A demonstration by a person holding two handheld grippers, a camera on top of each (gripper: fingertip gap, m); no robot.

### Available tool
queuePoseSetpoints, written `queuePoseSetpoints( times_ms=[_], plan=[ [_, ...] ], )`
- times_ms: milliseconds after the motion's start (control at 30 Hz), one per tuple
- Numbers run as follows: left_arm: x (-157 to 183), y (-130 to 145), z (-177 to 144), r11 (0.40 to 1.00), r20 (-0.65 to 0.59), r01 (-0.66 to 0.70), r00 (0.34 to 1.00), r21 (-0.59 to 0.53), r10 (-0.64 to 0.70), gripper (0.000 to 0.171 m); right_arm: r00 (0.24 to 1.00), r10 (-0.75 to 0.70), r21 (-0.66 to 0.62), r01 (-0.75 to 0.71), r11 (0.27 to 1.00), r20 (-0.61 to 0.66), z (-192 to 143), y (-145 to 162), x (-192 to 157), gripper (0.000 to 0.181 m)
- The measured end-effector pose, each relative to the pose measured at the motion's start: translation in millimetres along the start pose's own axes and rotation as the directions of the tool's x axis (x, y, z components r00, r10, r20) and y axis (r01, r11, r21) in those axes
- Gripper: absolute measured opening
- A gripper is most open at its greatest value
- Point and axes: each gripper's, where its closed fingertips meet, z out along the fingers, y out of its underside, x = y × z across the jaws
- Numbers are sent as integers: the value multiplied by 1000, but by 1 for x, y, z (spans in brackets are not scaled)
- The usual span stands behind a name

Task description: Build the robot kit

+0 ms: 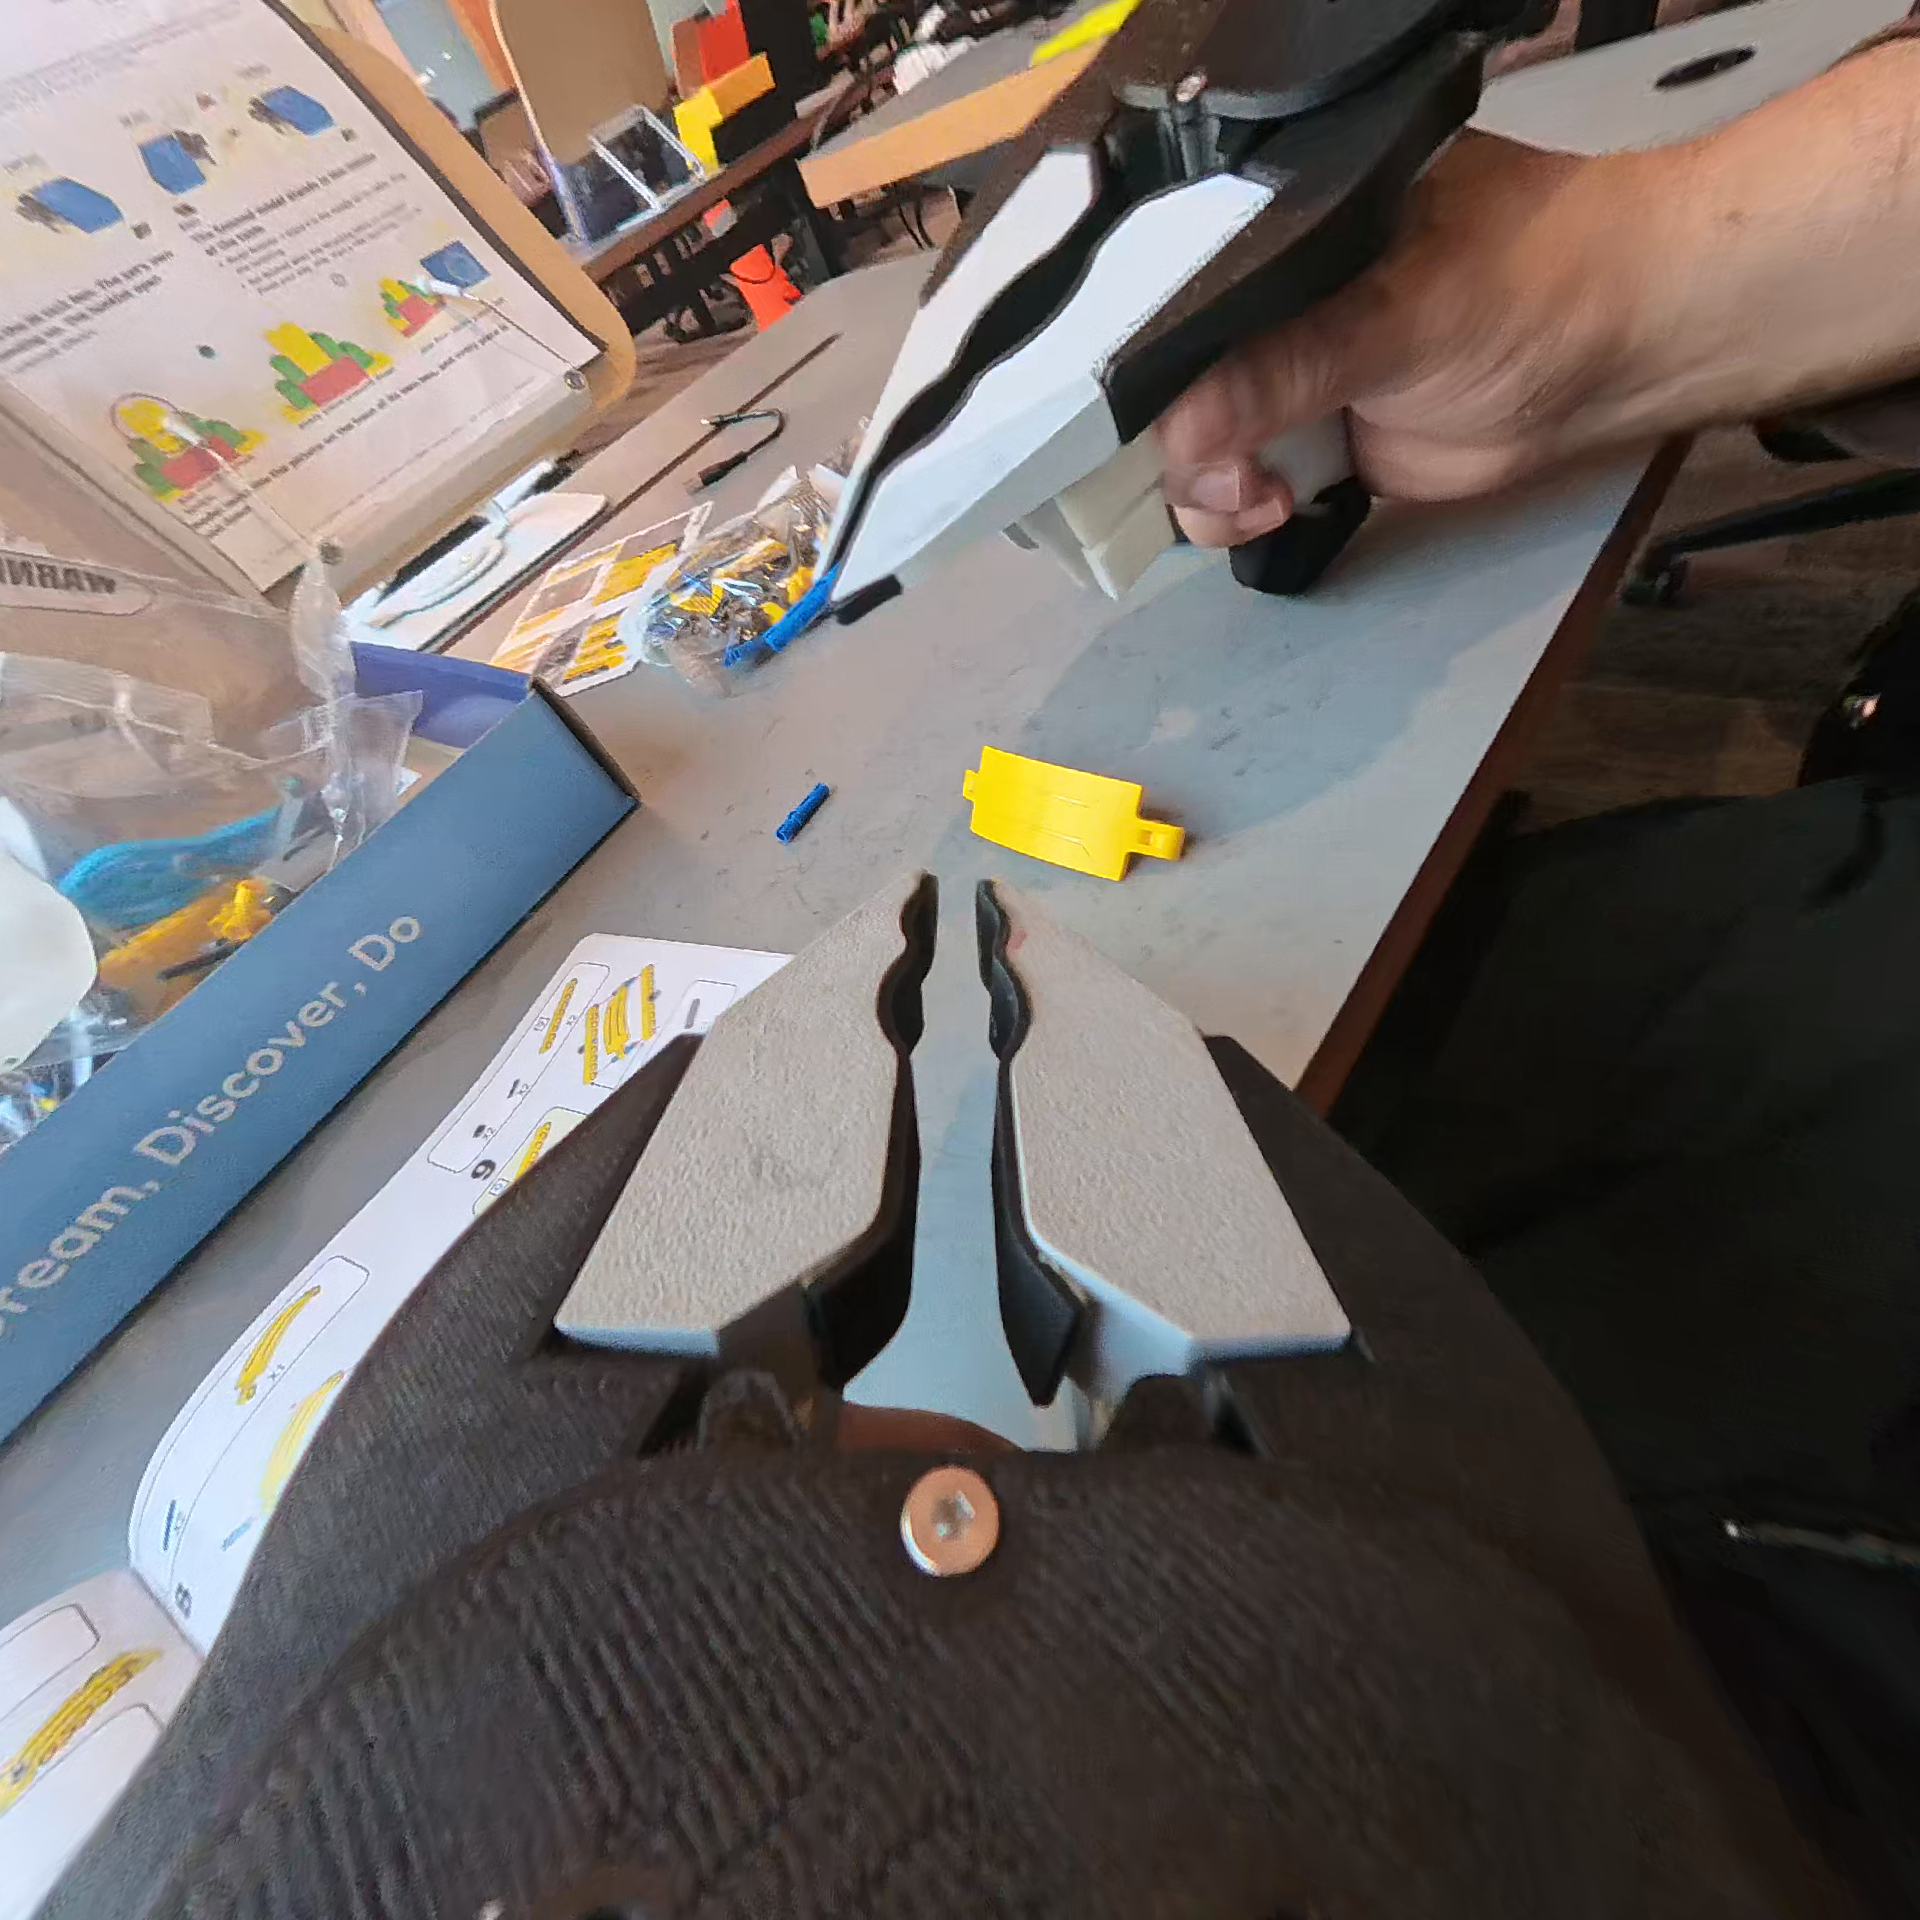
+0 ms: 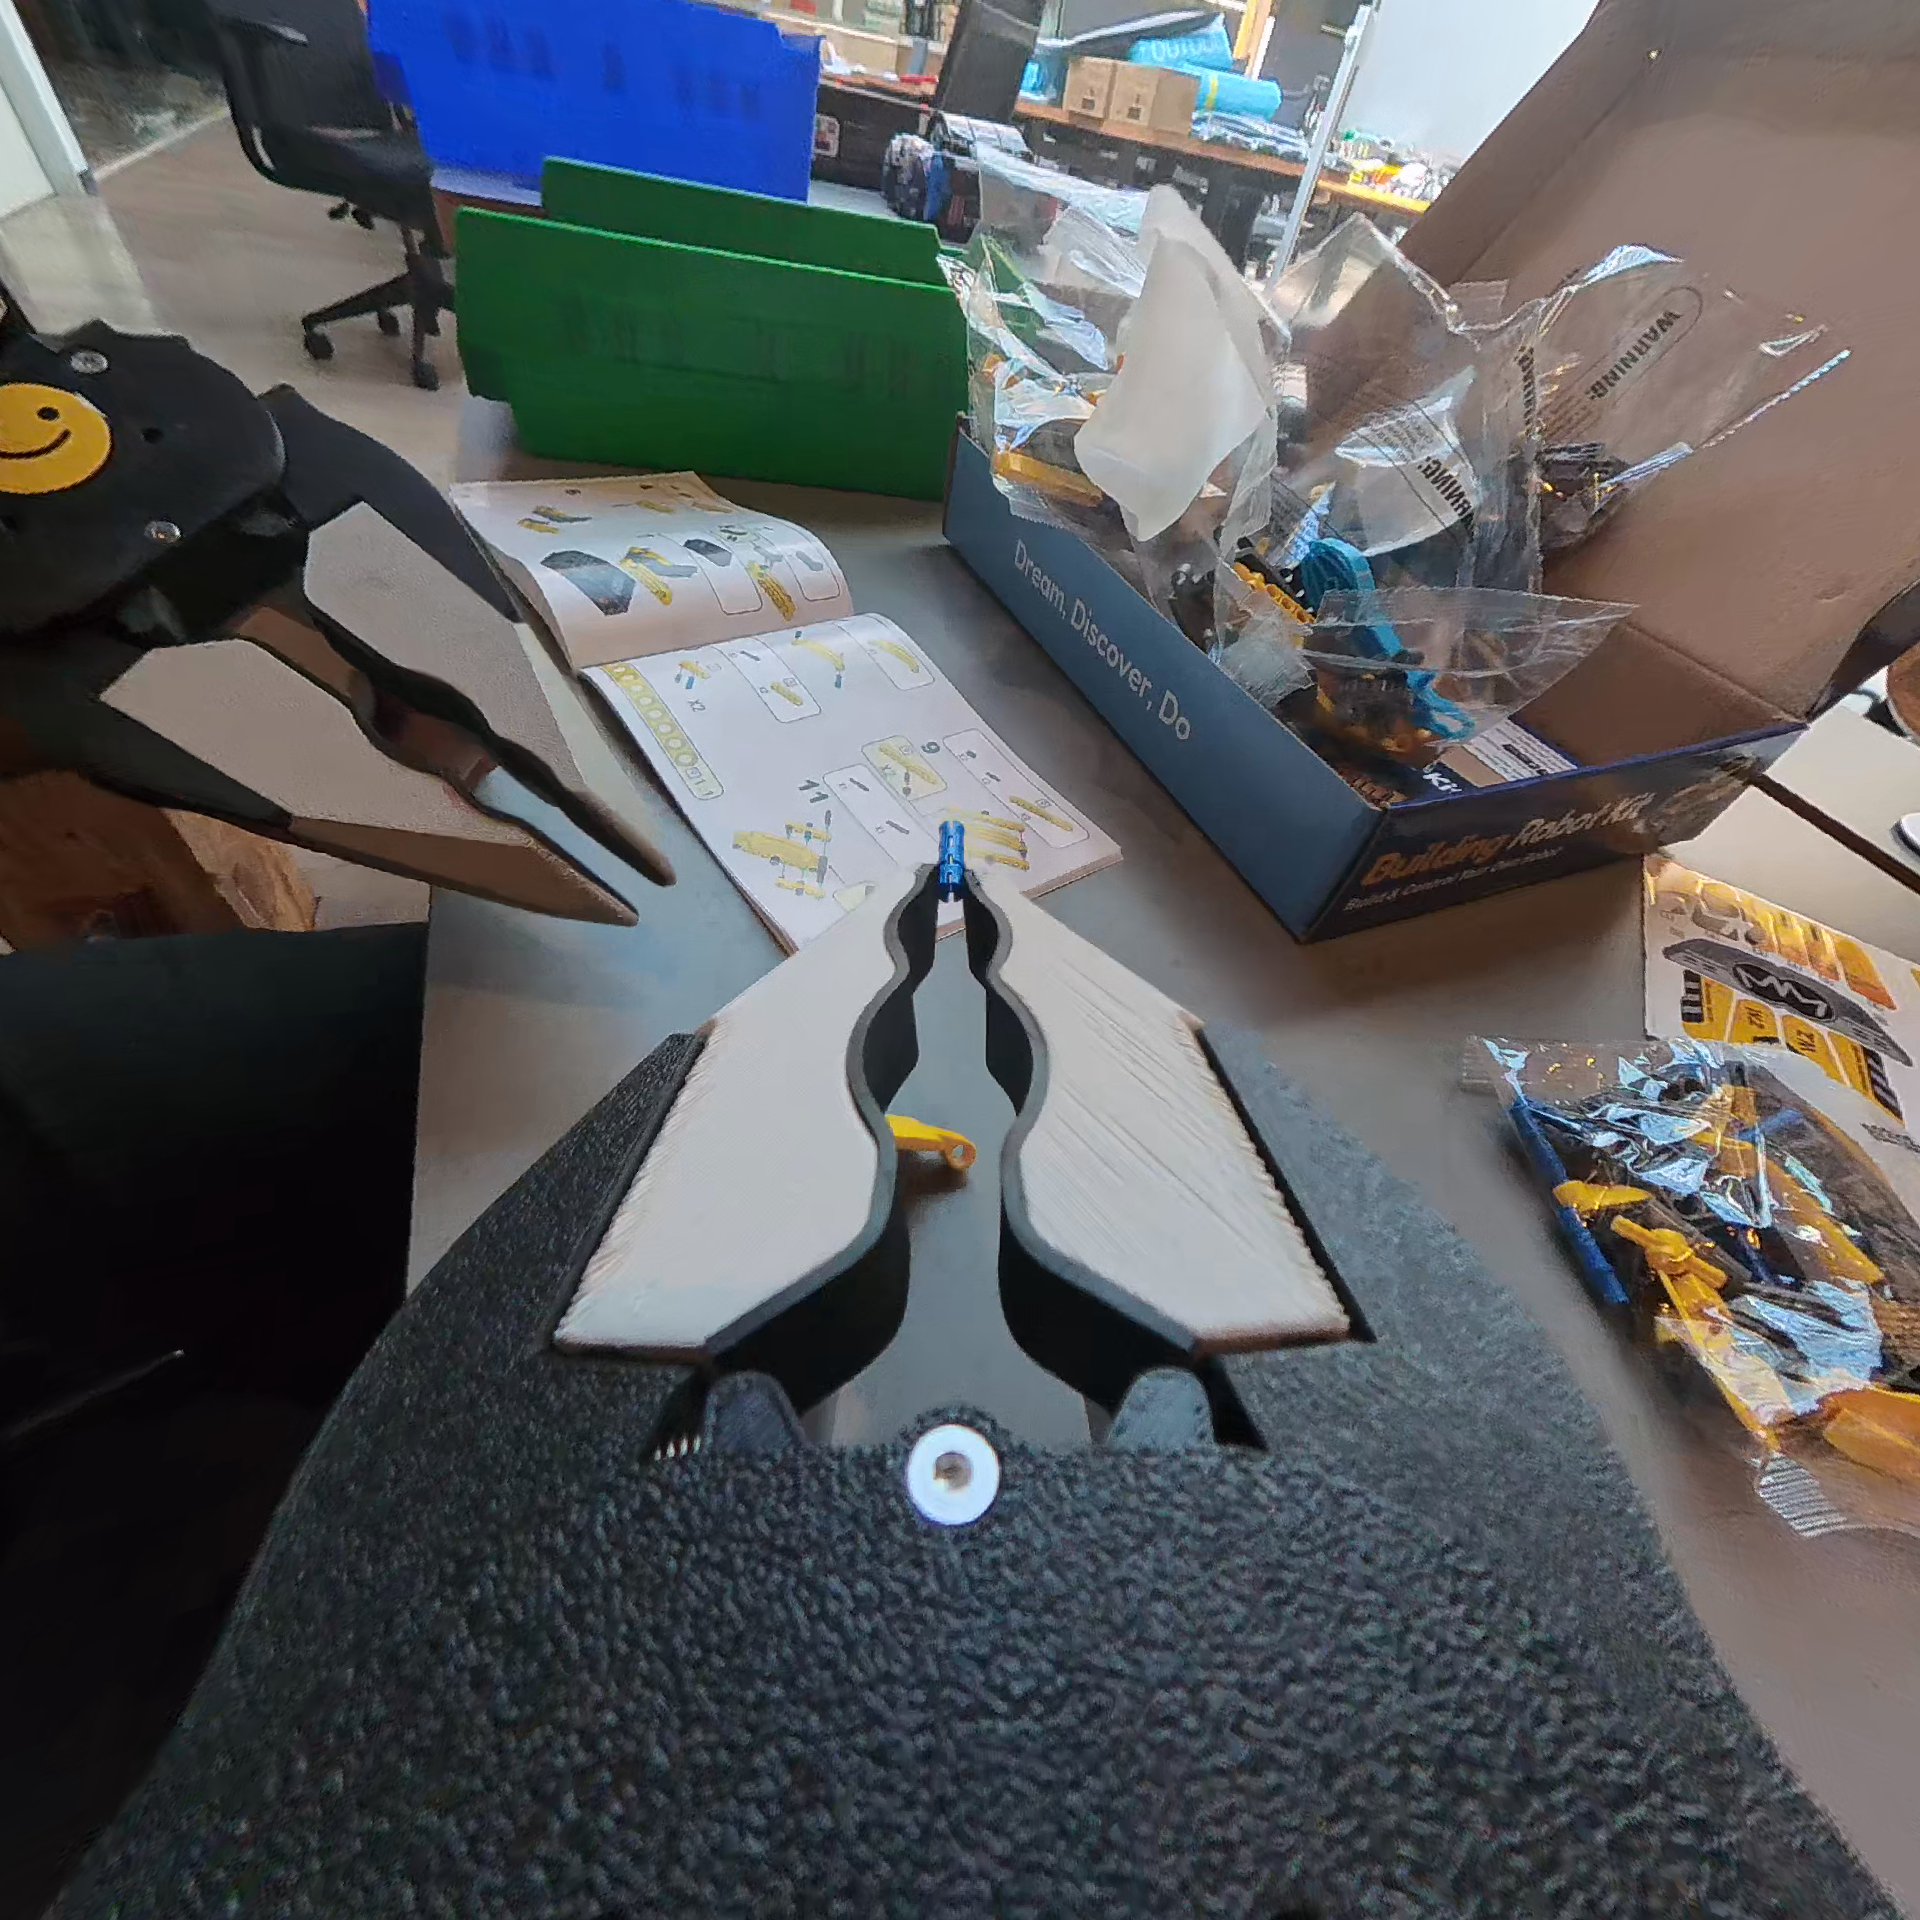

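Observation:
My right gripper is shut on a small blue pin that sticks out past its tips. In the left wrist view it hangs over the grey table with the pin, next to a clear bag of parts. My left gripper is empty, its jaws nearly together with a narrow gap, low over the table. Just ahead of it lie a flat yellow panel piece and a second blue pin. The yellow piece shows between my right fingers. The left gripper also shows at the left.
An open blue box full of plastic bags stands at the right; in the left wrist view it is at the left. An open instruction booklet lies beside it. Green bins stand behind. The table's edge runs along the right. About 7 cm separates my left fingertips from my right.

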Motion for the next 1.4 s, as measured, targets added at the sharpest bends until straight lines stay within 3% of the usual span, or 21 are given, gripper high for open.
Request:
queuePoseSetpoints(
  times_ms=[133, 400, 633, 833, 1167, 1400],
  plan=[
    [6, 7, 5, 998, -76, 22, 997, -63, -27, 11, 1000, -21, -14, 22, 1000, 15, -3, 2, -7, 4],
    [-1, -3, -3, 994, -86, 105, 991, 19, -103, 5, 995, -60, -68, 66, 996, 76, 9, 9, -16, 4],
    [-2, 1, 1, 980, -150, 198, 968, -29, -200, 11, 986, -94, -72, 104, 992, 138, 11, 11, -23, 4],
    [-3, -2, 1, 957, -201, 289, 936, -33, -289, 11, 987, -44, -50, 52, 997, 152, 12, 7, -14, 4],
    [-5, -4, 1, 980, -99, 201, 975, 6, -199, 7, 985, -50, -56, 60, 997, 163, 8, 9, -16, 4],
    [1, 9, 11, 983, -84, 144, 985, -112, -154, 22, 988, -4, -146, 27, 989, 157, -9, 23, -17, 4]
  ],
)
